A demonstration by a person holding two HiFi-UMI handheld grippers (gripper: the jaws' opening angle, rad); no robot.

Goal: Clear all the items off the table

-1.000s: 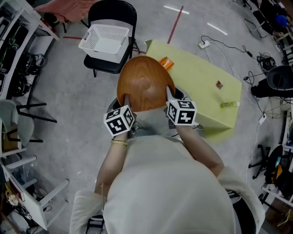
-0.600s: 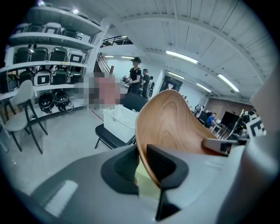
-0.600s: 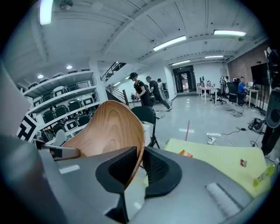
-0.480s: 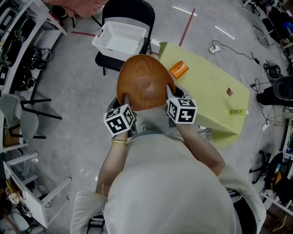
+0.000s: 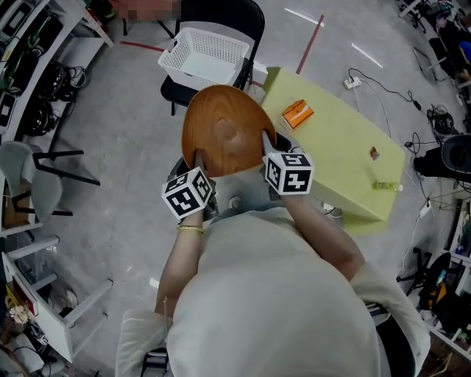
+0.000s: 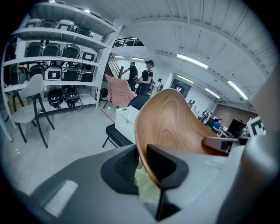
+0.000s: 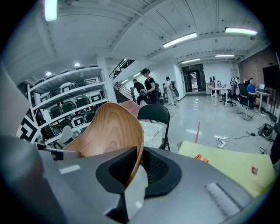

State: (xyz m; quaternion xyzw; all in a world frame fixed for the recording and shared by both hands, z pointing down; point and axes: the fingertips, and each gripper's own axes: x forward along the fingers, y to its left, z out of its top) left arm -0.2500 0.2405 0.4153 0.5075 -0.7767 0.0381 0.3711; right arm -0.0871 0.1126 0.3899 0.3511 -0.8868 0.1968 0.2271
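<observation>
bowl (image 5: 224, 136) has swung away from the worktop (image 5: 335, 151) at 2 o'clock, nearer the basket (image 5: 210, 51) at 12. left hand-held gripper (image 5: 199, 159) pinches its rim; right hand-held gripper (image 5: 266, 144), jaws just tightening, pinches the opposite rim.

The yellow-green desk (image 5: 335, 151) carries three things, well apart: an orange box (image 5: 297, 113) near one corner, a small reddish item (image 5: 374, 153) farther along, and a small greenish object (image 5: 386, 185) at its far edge. Near the desk, a white basket (image 5: 204, 55) sits on a black folding chair (image 5: 235, 15).
</observation>
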